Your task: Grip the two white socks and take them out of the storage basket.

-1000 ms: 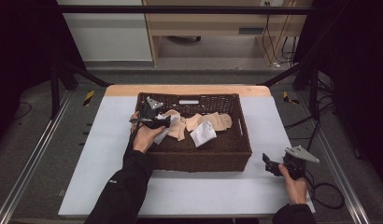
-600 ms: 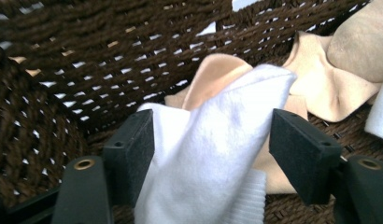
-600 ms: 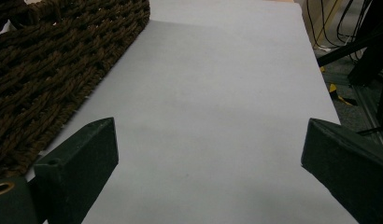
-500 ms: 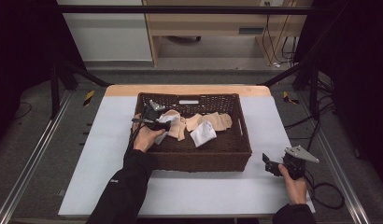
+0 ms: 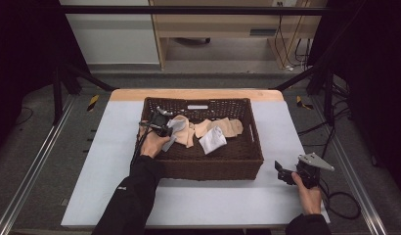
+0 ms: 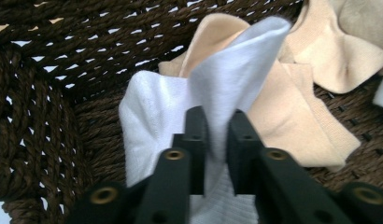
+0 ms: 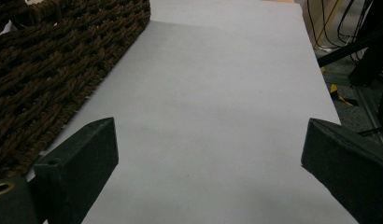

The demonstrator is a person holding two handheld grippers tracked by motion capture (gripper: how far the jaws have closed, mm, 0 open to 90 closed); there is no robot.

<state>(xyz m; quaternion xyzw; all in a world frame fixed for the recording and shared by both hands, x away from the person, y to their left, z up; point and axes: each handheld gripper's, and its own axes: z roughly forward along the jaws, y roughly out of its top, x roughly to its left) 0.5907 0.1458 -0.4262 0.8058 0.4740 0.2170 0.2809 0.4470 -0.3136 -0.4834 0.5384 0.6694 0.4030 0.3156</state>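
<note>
Left gripper (image 6: 217, 140) unmoved, jaws clamping white sock (image 6: 236, 79) in basket (image 5: 237, 164), right gripper (image 7: 208, 154) jaws still spread

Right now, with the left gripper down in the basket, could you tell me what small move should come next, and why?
Probably lift the left gripper straight up: its jaws are already shut on a fold of the white cloth, which lies against the basket wall and over the beige cloth.

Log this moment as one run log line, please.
left tool: shut on white sock, inside wicker basket | right tool: open, over white table, right of basket | beige socks: in basket
</note>
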